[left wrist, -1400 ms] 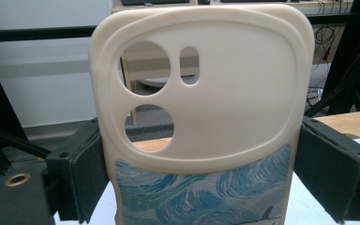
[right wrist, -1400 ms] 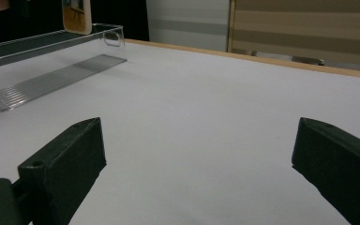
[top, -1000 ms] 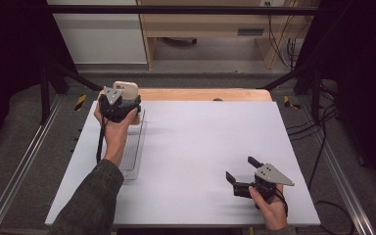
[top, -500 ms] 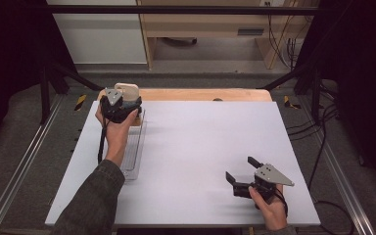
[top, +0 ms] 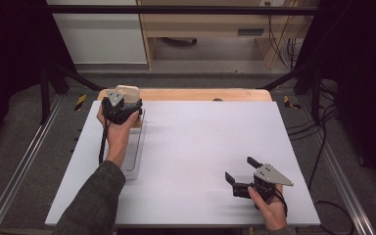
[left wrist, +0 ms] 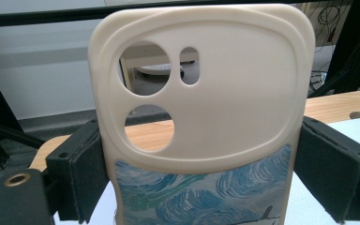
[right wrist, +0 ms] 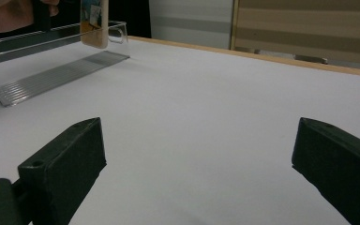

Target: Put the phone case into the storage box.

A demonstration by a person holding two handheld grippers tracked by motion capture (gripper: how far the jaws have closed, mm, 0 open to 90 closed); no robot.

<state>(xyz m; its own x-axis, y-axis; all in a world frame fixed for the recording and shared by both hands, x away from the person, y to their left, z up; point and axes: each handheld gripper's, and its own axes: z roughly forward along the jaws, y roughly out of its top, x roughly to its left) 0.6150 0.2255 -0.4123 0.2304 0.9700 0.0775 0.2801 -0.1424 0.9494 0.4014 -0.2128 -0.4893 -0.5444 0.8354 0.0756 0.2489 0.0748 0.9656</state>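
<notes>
Phone case (left wrist: 201, 117), cream-coloured, held upright at the centre of the left gripper view, its two long edges pinched between the black jaws at lower left and lower right of the frame. Left gripper (top: 121, 108) is thus clenched on the case; in the high view it sits at upper left of the frame, near the far edge of the white table (top: 200, 147), above the far end of a clear ribbed tray (top: 133, 152). Right gripper view shows the lower end of the case at upper left of the frame, hanging just over that tray (right wrist: 51, 75); whether it touches the tray cannot be told.

Upper part of the case is a raised cream plate with two round camera holes and a slot; below it lies a panel printed with blue swirls. Judged from its thin wall and open cut-outs, the case is light and somewhat flexible, with a smooth surface that could slip under a weak pinch and bow under a strong one. Best hold is across the side edges below the camera plate, as now, where the rim is stiffest; the thin bridges between the holes should not bear the grip.

Right gripper (top: 242, 182) rests at lower right of the high view, jaws spread wide and holding nothing.
</notes>
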